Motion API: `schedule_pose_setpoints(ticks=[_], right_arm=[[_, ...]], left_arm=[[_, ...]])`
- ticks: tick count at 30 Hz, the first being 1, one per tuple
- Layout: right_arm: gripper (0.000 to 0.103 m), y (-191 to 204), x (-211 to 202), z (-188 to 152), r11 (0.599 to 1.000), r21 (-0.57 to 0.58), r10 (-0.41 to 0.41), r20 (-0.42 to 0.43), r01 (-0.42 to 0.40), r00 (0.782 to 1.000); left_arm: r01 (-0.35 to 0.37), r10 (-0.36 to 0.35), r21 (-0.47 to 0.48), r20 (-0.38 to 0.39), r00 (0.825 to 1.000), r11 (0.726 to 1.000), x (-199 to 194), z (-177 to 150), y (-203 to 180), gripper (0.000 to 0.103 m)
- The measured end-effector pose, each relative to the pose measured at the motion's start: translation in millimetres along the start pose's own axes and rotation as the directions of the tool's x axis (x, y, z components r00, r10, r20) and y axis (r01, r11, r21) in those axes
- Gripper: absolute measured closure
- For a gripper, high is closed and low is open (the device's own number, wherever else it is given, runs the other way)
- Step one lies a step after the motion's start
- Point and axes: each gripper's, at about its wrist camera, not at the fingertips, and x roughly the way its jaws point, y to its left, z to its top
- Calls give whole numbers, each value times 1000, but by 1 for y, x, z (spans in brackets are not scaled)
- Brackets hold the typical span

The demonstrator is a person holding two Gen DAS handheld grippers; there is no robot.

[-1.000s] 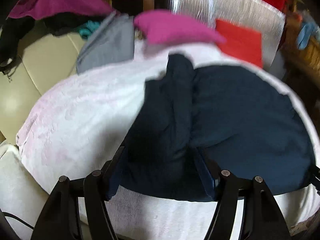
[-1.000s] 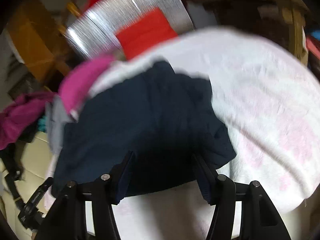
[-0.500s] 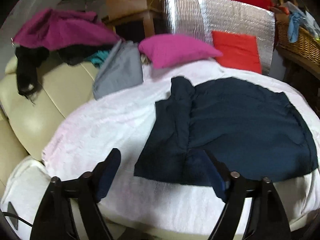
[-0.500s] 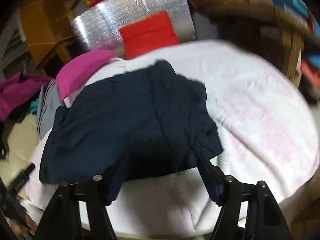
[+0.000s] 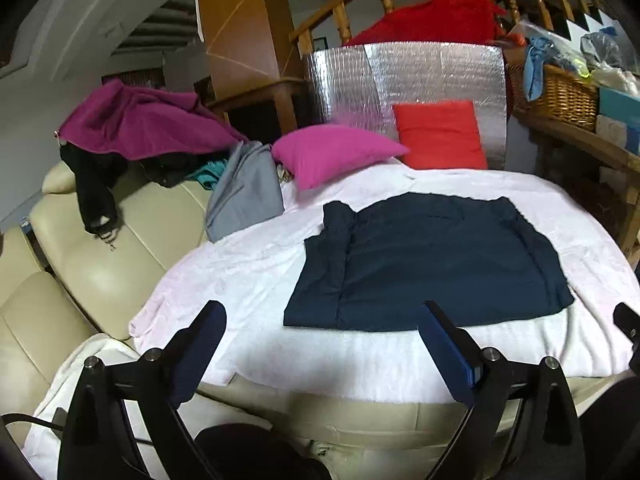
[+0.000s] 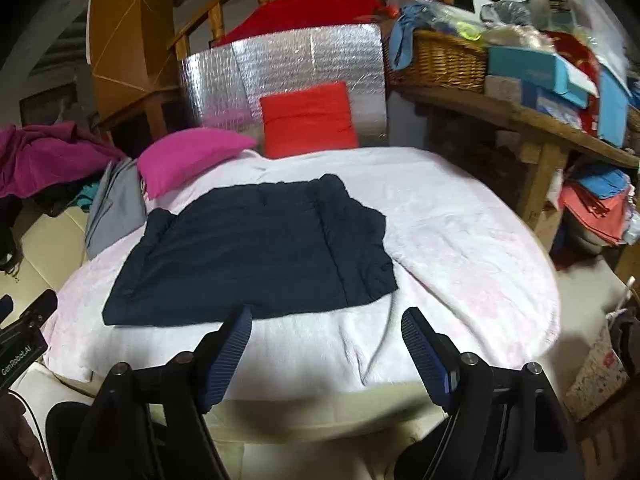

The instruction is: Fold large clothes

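Navy garment point(image 5: 432, 264) is laid flat on white blanket point(image 5: 248, 280), in front of pink pillow point(image 5: 332, 152) and red cushion point(image 5: 440, 136). Both side parts are seen turned inward; compact rectangle is formed. Sideways folds are judged done; one more fold across, or putting aside, is possibly left. Second large piece, grey one point(image 5: 248, 192), is seen left of pink pillow, near it.

Left gripper point(image 5: 320, 344): held above blanket near edge, tilted downward, jaws opening, nothing between them. Right gripper point(image 6: 326, 344): same pose, jaws opening, nothing gripped; garment is not touched.
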Motion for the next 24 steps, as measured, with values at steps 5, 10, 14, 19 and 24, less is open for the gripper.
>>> schedule_pose_setpoints(ticks=[5,10,14,19,24], right_arm=[[23,3,-29,-7,1000,4,-10,27,10,1000],[23,7,-44,-9,1000,11,12,47,-13,999],[23,15,-52,-12,1000,-11,23,54,-23,998],[23,18,-61,-21,999,0,43,36,-43,998],[23,21,-68,-26,999,-18,39,36,-39,999]], left_arm=[[21,-20,-20,27,999,1000,-30,2,8,5],[50,-48,-38,43,998,998,-50,2,14,5],[51,-48,-42,51,998,998,-58,3,17,4],[41,-38,-56,56,998,998,-66,2,21,4],[41,-37,-61,69,997,997,-73,0,20,4]])
